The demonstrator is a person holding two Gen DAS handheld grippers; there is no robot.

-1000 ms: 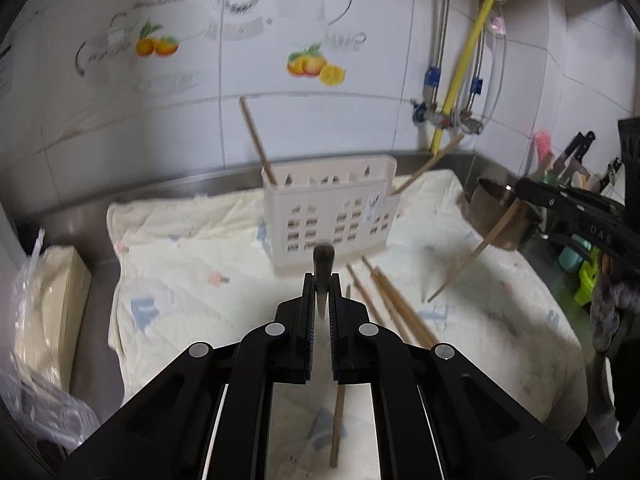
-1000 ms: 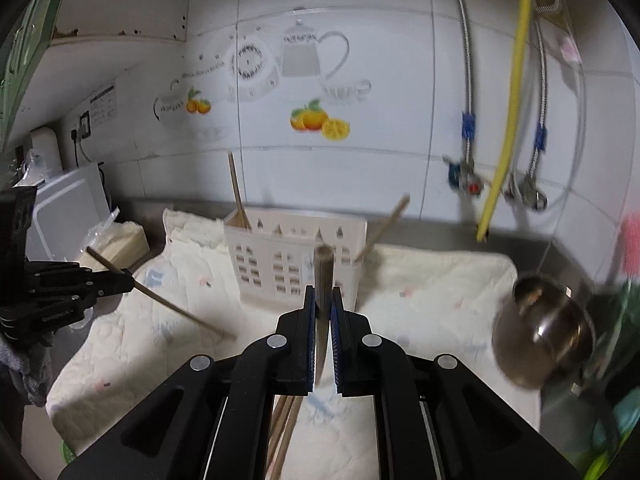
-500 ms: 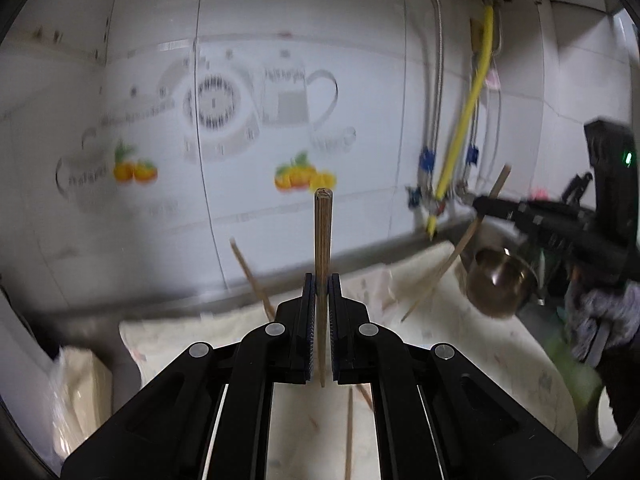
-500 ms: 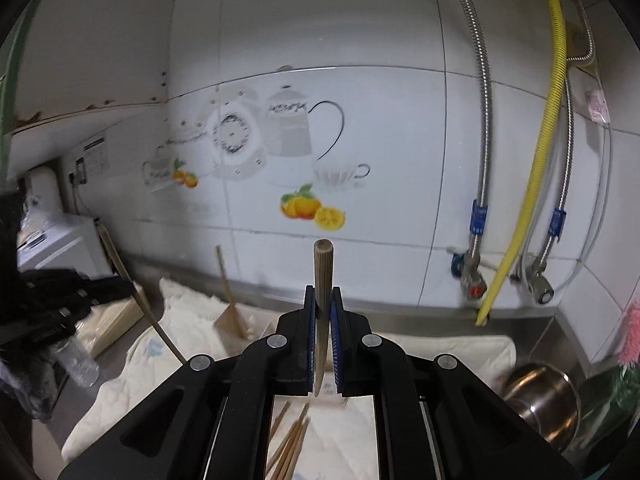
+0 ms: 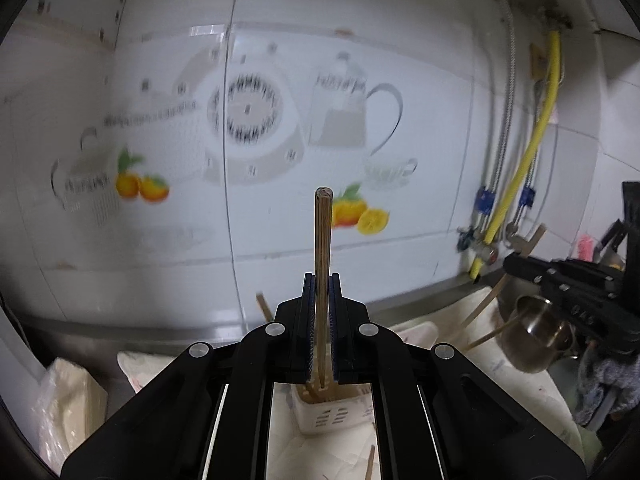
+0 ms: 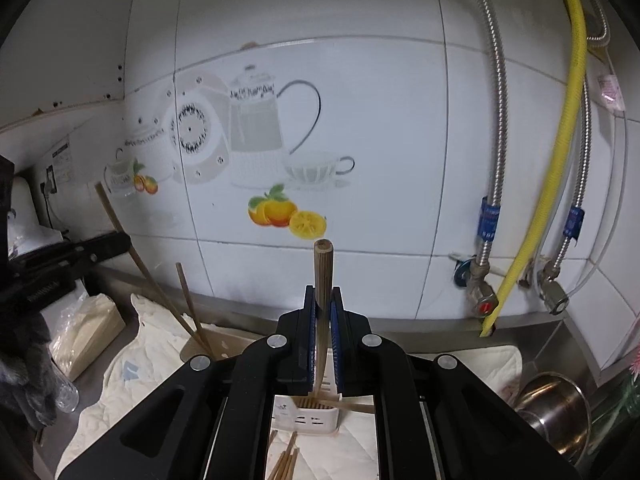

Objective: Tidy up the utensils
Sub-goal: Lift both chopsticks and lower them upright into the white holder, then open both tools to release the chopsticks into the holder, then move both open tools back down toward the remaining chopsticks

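**A:** What is each hand carrying?

**B:** One wooden chopstick apiece. The left gripper has its fingers clenched on a chopstick that stands upright, thick end up. The right gripper is clamped on its own chopstick the same way. Both grips sit about midway along the stick, with the lower end pointing down toward the white holder.

**B:** In the right view the left gripper shows at the far left edge, its stick slanting down into the holder's left end.

**A:** How will these sticks handle?

**B:** My guess is light, stiff and thin. They look smooth, so one could swivel or slide between the fingers if the tip knocks the holder's rim. A hold near the middle keeps the stick steady and leaves enough of the lower end free to enter first.

**A:** What is in the holder?

**B:** It is a slotted white plastic box standing on the pale cloth that covers the table. At least two sticks already lean inside it. Which compartment each sits in, I cannot tell.

**A:** Anything left outside?

**B:** Yes. Several loose chopsticks lie on the cloth just near the holder, so the job looks partly done. A steel pot stands off to the right.
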